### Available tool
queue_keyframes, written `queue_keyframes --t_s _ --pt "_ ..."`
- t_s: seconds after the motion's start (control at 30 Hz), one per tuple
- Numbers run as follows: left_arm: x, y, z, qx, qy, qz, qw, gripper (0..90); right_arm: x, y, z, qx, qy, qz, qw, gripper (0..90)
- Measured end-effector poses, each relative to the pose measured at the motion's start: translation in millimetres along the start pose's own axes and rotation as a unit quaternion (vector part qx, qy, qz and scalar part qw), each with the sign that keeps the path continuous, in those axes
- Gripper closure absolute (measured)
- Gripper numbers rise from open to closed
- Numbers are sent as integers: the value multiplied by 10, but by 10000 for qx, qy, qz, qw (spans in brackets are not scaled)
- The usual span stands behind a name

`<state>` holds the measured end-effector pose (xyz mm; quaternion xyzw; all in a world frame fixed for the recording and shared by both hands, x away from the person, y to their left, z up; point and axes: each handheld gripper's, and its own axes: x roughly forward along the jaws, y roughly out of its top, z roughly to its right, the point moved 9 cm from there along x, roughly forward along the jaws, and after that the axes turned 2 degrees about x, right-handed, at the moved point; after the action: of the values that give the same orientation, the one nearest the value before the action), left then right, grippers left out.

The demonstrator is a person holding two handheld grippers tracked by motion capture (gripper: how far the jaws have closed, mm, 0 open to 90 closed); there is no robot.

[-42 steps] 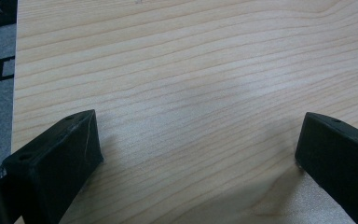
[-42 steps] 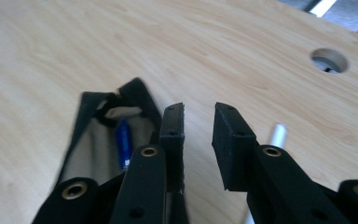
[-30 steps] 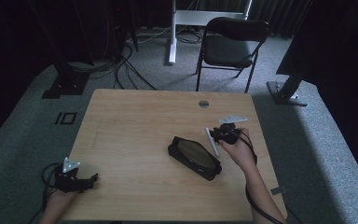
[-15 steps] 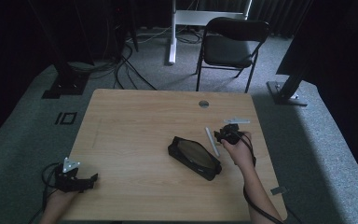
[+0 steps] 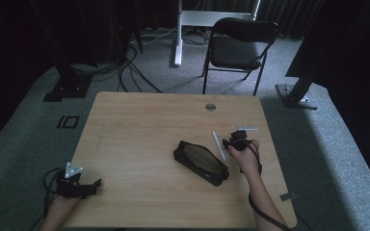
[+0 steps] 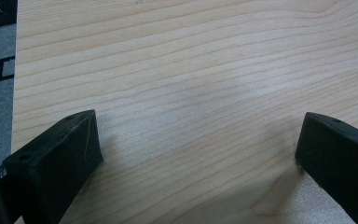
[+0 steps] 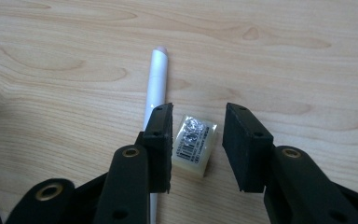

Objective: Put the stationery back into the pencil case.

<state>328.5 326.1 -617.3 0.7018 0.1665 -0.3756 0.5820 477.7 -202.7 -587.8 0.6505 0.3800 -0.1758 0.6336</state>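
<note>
A small pale eraser in clear wrap with a barcode lies on the wooden table between the jaws of my right gripper. The jaws stand open on either side of it, not pressing it. A white pen lies just left of the left jaw; in the high view the pen sits beside the right gripper. An open black pencil case lies left of that hand. My left gripper rests at the table's near left corner, wide open over bare wood.
A round cable hole sits near the table's far edge. A black chair stands behind the table. Cables and stand feet lie on the grey carpet at the far left.
The right gripper has shifted a little toward the table's right and lowered around the eraser beside the pen. The left gripper has stayed put.
</note>
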Motion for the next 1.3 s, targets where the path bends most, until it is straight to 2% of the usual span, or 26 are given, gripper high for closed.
queue_keyframes --t_s 0.2,0.43,0.77,0.93,1.23,1.3 --pt "0 0 0 0 1 -1 10000 3 37 -25 -1 107 -2 -63 9999 620" --pt "0 0 0 0 1 0 10000 3 72 -66 -12 112 -17 -165 9998 621" --pt "0 0 0 0 0 0 10000 3 111 -109 54 63 -195 -281 9994 671" --pt "0 0 0 0 1 0 10000 3 85 -120 54 -121 -212 -393 9989 680" --pt "0 0 0 0 0 0 10000 3 -26 -30 77 -109 -140 -292 9994 681" --pt "0 0 0 0 0 0 10000 3 -76 8 71 -193 -121 -227 9995 681"
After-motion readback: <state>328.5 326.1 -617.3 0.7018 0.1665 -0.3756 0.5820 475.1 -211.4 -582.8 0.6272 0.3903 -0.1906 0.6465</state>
